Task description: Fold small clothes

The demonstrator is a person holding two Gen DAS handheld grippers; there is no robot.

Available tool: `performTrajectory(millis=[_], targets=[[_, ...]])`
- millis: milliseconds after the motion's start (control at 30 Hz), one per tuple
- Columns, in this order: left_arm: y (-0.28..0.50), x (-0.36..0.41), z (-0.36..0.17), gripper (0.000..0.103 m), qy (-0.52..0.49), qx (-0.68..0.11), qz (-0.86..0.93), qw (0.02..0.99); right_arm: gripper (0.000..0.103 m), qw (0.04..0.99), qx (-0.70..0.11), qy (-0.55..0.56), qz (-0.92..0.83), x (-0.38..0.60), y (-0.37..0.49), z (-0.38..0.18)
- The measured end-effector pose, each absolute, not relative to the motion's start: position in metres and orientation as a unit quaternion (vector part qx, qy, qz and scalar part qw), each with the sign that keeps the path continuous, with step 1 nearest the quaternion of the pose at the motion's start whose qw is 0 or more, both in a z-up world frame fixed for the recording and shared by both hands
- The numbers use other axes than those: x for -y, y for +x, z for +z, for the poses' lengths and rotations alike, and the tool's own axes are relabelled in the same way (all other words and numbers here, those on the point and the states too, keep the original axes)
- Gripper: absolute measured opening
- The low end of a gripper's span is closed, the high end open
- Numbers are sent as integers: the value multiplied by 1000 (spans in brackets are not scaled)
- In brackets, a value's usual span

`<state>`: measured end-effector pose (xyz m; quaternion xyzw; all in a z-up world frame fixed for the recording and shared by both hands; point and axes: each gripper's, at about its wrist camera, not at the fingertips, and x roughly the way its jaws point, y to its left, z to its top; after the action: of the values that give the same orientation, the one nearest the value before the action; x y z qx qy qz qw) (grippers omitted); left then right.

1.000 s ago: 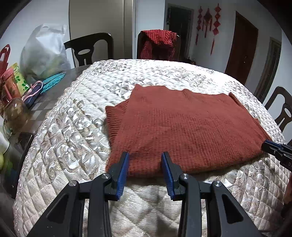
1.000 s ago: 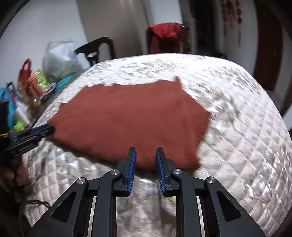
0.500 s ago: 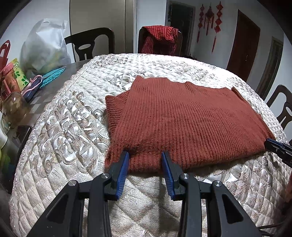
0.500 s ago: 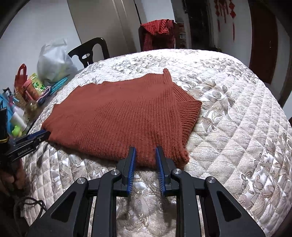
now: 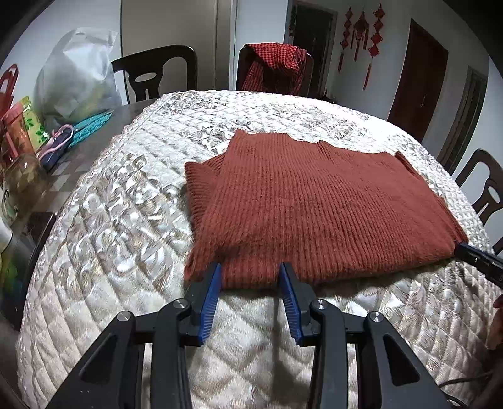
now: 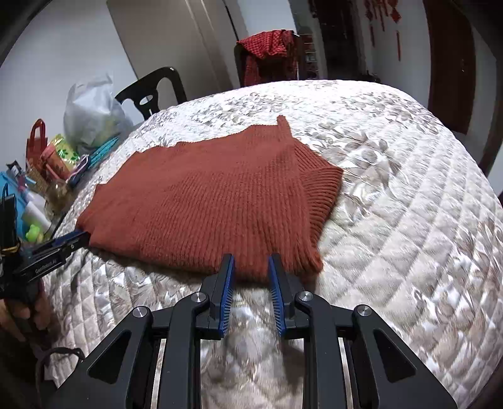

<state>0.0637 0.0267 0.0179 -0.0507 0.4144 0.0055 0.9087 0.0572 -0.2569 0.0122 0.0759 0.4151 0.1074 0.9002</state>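
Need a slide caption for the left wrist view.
Left hand-held gripper, jaws apart, at the near hem of a rust-red knit sweater lying on a quilted cover.

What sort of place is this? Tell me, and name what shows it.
Most likely a home dining room: dark dining chairs around a table under a quilted cover, red hanging ornaments on the wall, bags and jars at one side.

Both views nearer the sweater (image 5: pixel 317 207) hem — right view's blur gone.
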Motion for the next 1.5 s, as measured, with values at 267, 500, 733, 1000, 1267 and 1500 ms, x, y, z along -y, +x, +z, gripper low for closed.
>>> performTrajectory(millis=[267,500,733,1000,1267,1500], targets=[[43,-48,13,46,-121,-418,-10,900,44,881,-427,157,131,273,33,3],[60,-54,13,57,-182,-415,-23,891,46,865,-421,230,146,284,47,1],[73,-70,10,58,-252,-413,-27,875,47,838,-411,326,150,300,62,-7],[90,-60,11,47,-210,-419,1,883,47,828,-402,369,127,310,71,-8],[92,-62,14,21,-201,-415,-6,887,16,832,-409,357,111,313,76,-8],[61,-68,19,20,-217,-409,-38,885,16,839,-407,338,128,316,47,6]])
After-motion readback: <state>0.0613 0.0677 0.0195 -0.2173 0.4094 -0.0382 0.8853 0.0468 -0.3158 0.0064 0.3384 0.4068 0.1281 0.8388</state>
